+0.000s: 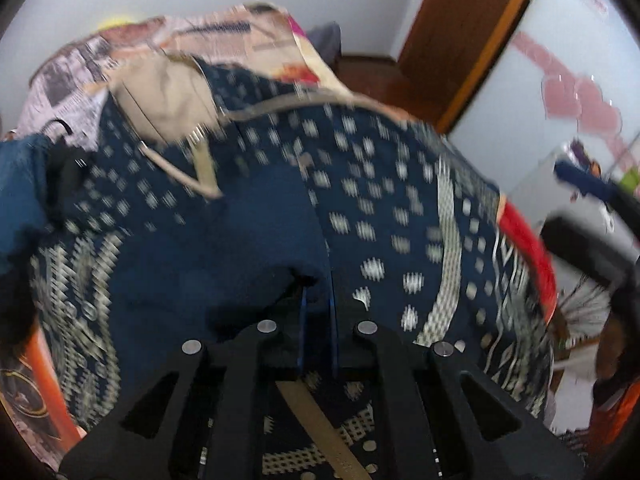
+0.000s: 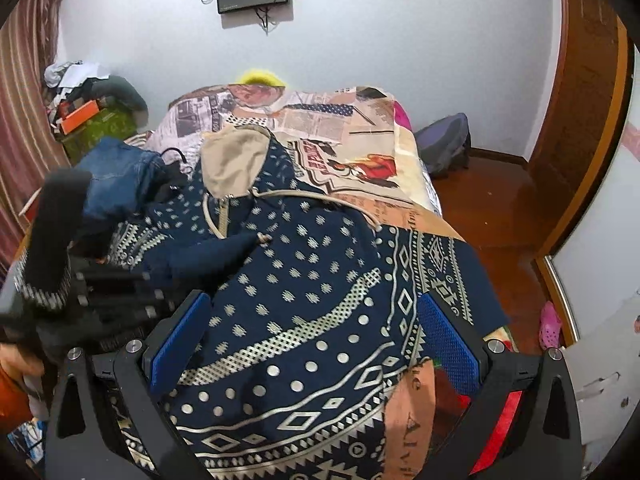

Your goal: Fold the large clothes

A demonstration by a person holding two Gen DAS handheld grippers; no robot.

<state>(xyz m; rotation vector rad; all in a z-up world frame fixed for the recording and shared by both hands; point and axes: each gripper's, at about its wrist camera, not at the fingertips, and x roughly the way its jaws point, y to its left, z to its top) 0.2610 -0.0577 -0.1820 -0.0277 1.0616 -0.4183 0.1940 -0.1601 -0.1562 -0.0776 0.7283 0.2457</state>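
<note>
Folding surface: bed [image 2: 404, 152], newspaper-print cover.
Garment: navy patterned hoodie [image 2: 304, 280] spread on the bed, beige-lined hood [image 2: 232, 164] at the far end, long axis running away from both tools.
Right gripper [image 2: 314, 338]: jaws spread over the hoodie's near hem, nothing pinched.
Left gripper [image 1: 318, 300]: pressed together on a navy fold of the hoodie's left side.
Nearer to the hem: right gripper.

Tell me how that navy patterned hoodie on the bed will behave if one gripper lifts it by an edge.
The hoodie will probably sag and drape; it already lies in soft folds. Its drawstrings lie loose and may dangle. It looks thick, so likely heavy for one pinch.
</note>
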